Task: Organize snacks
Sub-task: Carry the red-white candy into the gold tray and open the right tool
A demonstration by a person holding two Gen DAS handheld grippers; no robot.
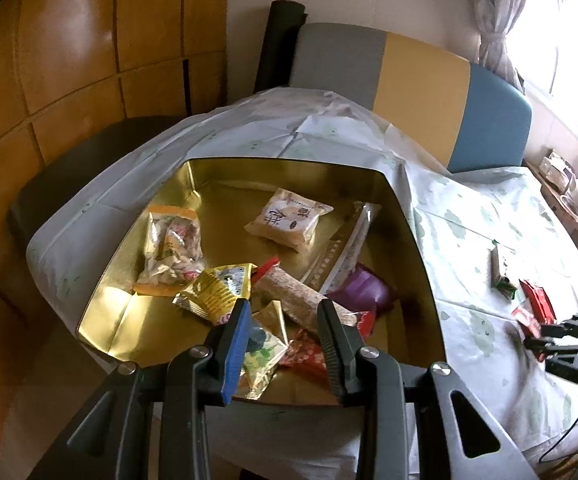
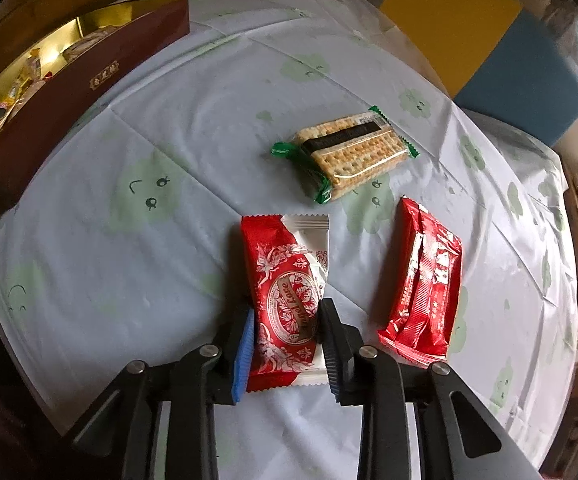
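Lower centre: right gripper (image 2: 287, 334) fingers clench the red-and-white snack packet (image 2: 285, 300), light, crinkly, slippery, mid-body; left gripper (image 1: 281, 332) released.

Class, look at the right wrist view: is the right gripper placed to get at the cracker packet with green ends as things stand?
Probably not yet. The right gripper is closed on the red and white packet, so its jaws are occupied. The cracker packet lies beyond it on the tablecloth, uncovered, with nothing else between.
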